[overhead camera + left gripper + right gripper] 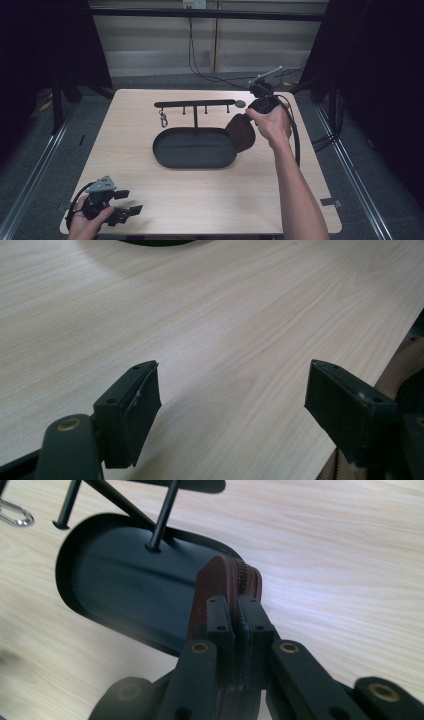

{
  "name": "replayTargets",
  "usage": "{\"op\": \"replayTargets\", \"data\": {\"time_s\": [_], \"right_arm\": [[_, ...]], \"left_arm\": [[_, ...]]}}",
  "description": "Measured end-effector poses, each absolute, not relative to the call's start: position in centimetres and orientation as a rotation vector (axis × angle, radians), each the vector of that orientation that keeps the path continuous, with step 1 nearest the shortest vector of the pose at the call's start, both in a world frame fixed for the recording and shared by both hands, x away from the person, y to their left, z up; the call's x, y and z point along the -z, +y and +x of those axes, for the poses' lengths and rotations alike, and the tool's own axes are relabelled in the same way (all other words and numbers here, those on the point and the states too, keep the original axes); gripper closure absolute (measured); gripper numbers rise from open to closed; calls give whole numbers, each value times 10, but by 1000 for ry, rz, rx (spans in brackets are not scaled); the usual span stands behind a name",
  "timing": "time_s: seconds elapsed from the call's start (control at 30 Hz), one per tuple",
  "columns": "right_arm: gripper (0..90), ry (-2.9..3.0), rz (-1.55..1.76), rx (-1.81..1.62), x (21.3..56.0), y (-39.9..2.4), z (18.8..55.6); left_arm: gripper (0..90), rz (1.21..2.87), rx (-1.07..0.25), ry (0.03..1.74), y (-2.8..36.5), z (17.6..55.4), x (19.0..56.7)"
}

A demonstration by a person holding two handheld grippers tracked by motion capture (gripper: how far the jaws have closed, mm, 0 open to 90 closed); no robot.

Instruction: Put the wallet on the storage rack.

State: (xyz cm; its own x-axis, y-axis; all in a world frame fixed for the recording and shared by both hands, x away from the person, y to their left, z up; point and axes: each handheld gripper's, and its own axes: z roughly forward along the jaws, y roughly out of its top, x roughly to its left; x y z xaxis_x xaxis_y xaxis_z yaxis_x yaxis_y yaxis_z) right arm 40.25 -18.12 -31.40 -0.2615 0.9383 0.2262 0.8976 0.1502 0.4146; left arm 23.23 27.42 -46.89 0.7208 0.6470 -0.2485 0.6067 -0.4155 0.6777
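Note:
A brown zipped leather pouch (243,133) hangs over the right end of the black oval tray (165,155). My right gripper (248,116) is shut on the pouch's top edge. In the right gripper view the jaws (237,605) clamp the pouch (227,572) along its zip, just above the tray's rim (65,560). A black hook stand (195,104) rises from the tray, and a metal key clip (163,119) hangs from its left hook. My left gripper (129,201) rests at the table's front left corner, open, with nothing between its fingers (235,375).
The wooden table (150,200) has its edges close to the left gripper. The stand's posts (162,515) and the clip (12,515) stand behind the tray. Black cables (295,135) trail off the table's right back corner.

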Motion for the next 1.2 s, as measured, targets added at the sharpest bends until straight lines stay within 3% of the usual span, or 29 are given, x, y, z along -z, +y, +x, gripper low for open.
{"op": "replayTargets", "data": {"time_s": [1.2], "right_arm": [[855,2230,1951,-1092,363,-166,413]], "left_arm": [[220,2131,-58,946,275,232,469]]}}
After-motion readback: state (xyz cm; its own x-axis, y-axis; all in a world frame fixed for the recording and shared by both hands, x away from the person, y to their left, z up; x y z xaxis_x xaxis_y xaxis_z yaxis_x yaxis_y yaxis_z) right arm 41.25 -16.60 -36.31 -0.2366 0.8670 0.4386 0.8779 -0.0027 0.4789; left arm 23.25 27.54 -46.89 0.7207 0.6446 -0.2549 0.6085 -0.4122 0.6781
